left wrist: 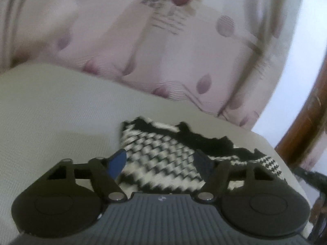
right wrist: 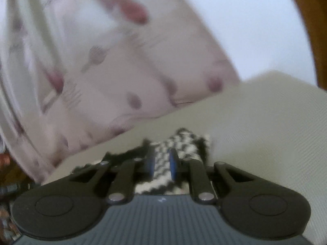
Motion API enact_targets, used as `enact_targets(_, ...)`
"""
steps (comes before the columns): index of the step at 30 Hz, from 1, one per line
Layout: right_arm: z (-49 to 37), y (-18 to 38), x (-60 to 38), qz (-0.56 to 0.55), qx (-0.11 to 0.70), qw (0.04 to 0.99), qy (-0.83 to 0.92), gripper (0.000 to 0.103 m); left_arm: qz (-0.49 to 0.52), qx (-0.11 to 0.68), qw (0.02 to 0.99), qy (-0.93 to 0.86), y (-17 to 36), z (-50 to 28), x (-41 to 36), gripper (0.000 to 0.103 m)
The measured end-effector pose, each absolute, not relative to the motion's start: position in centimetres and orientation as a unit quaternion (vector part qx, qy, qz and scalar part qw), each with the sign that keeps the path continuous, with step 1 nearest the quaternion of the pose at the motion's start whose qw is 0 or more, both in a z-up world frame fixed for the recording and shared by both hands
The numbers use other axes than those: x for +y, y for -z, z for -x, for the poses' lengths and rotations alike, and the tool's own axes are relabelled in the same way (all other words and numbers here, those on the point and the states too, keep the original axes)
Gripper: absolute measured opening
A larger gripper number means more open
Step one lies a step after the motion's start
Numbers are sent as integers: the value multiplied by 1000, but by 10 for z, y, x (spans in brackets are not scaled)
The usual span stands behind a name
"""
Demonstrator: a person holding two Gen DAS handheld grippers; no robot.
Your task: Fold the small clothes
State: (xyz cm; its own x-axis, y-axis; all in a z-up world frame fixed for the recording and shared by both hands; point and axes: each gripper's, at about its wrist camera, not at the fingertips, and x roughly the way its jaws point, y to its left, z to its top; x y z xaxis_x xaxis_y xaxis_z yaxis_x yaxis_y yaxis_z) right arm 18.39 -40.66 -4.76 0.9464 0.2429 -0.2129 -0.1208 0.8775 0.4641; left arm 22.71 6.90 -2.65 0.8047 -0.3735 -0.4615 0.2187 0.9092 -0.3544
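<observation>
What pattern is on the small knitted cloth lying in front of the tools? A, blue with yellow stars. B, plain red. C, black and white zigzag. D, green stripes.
C: the knitted cloth shows black and white zigzag rows with a black fringe, lying on the cream surface, and it looks the same in the right wrist view.

Both grippers, left gripper (left wrist: 159, 161) and right gripper (right wrist: 161, 163), have black linkage arms, silver pivot screws, blue pads and ribbed grey bodies.
</observation>
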Motion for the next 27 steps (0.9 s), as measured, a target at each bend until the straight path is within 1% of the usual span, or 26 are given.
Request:
enact_targets(3,-218,38,-374,-156,150,972,-97,15,81,259,951,146,29,-248,30,66)
enact_targets(6,-253,40,-355,-106,176,976,-78,15,50,264,953,138,36,-265,7,66)
enact_targets(10,-286,53,-344,-58,213,975,-40,15,17,278,954,113,51,-281,-6,66)
enact_targets(13,-295,63,-344,-54,229,971,-31,14,14,295,951,95,63,-290,-5,66)
enact_targets(15,-294,69,-347,-60,224,972,-32,13,19,303,949,85,71,-294,0,67)
enact_targets(16,-294,71,-348,-60,222,973,-33,13,24,305,948,84,74,-295,3,69)
enact_targets(21,-290,77,-348,-58,205,976,-39,13,2,297,952,77,77,-294,-2,71)
enact_targets(27,-290,79,-350,-62,203,976,-41,13,-2,290,954,71,79,-292,-5,72)
